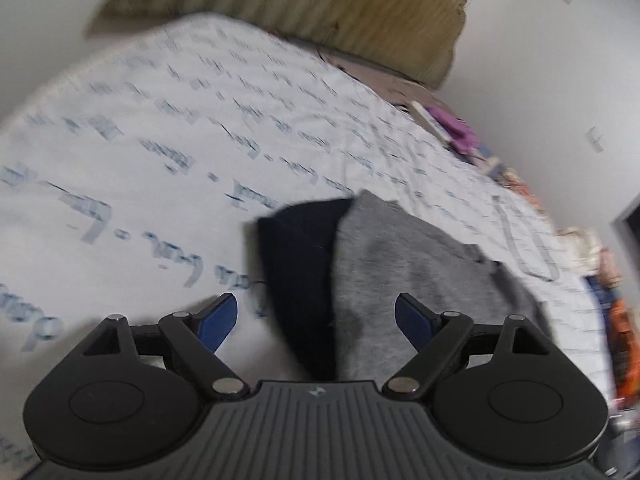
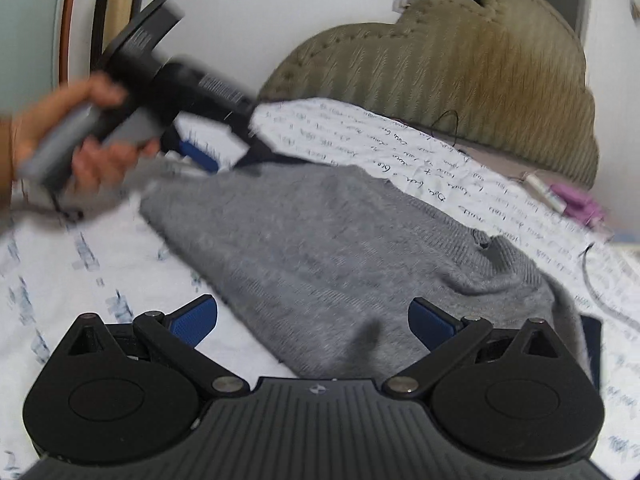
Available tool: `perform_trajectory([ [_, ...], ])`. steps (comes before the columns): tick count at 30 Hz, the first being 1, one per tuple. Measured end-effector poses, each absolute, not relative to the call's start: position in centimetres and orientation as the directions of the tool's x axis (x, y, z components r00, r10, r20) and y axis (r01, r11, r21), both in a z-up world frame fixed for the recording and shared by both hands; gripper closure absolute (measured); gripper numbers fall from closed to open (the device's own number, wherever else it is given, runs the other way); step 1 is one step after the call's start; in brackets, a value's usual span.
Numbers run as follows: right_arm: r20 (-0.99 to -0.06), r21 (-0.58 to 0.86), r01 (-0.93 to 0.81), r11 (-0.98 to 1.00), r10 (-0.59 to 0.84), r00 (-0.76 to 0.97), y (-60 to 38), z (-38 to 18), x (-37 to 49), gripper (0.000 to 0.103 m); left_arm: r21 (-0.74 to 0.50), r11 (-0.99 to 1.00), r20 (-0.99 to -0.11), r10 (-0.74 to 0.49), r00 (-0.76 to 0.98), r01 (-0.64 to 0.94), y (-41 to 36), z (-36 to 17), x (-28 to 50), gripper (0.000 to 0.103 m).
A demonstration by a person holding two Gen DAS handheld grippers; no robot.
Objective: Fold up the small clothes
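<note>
A grey knit garment lies spread on the bed, and its collar points to the right. In the left wrist view the grey garment overlaps a dark navy garment lying on its left. My left gripper hovers open over the seam between the two, its blue pads touching nothing. My right gripper is open above the near edge of the grey garment, with nothing pinched. A person's hand holds the left gripper at the garment's far left corner. Both views are blurred.
The bed sheet is white with blue handwriting print. A padded olive headboard stands behind it. A white tube and a purple item lie near the bed's far right edge. Colourful clutter sits beside the bed.
</note>
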State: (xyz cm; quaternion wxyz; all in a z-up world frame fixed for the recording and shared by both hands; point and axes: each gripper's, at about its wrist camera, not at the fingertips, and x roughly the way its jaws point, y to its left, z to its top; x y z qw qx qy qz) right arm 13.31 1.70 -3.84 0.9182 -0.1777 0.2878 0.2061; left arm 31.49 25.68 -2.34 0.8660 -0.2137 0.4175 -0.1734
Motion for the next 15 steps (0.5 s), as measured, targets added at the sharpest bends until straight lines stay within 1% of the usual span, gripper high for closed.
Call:
perform_trajectory([
  [2, -0.593, -0.317, -0.475, 0.821, 0.219, 0.775, 3.5, -5.0, 12.6, 0.0, -0.564, 0.816, -0.634, -0.527, 0.567, 0.128, 25.5, -2.8, 32.5, 0.016],
  [4, -0.575, -0.433, -0.464, 0.773, 0.16, 0.802, 5.2, -6.6, 12.9, 0.0, -0.587, 0.797, -0.626, -0.558, 0.545, 0.142, 24.9, -3.2, 33.7, 0.016],
  [7, -0.505, -0.541, -0.433, 0.721, 0.133, 0.853, 7.4, -7.9, 13.0, 0.0, -0.608, 0.777, -0.617, -0.591, 0.52, 0.162, 23.8, -3.5, 35.4, 0.016],
  [11, -0.456, -0.596, -0.395, 0.699, 0.111, 0.883, 9.6, -8.8, 14.7, 0.0, -0.596, 0.782, -0.634, -0.598, 0.49, 0.182, 22.0, -3.7, 37.6, 0.016],
  [15, -0.442, -0.578, -0.37, 0.727, 0.103, 0.891, 10.9, -9.1, 17.1, 0.002, -0.575, 0.794, -0.661, -0.593, 0.46, 0.196, 20.3, -3.8, 39.5, 0.017],
])
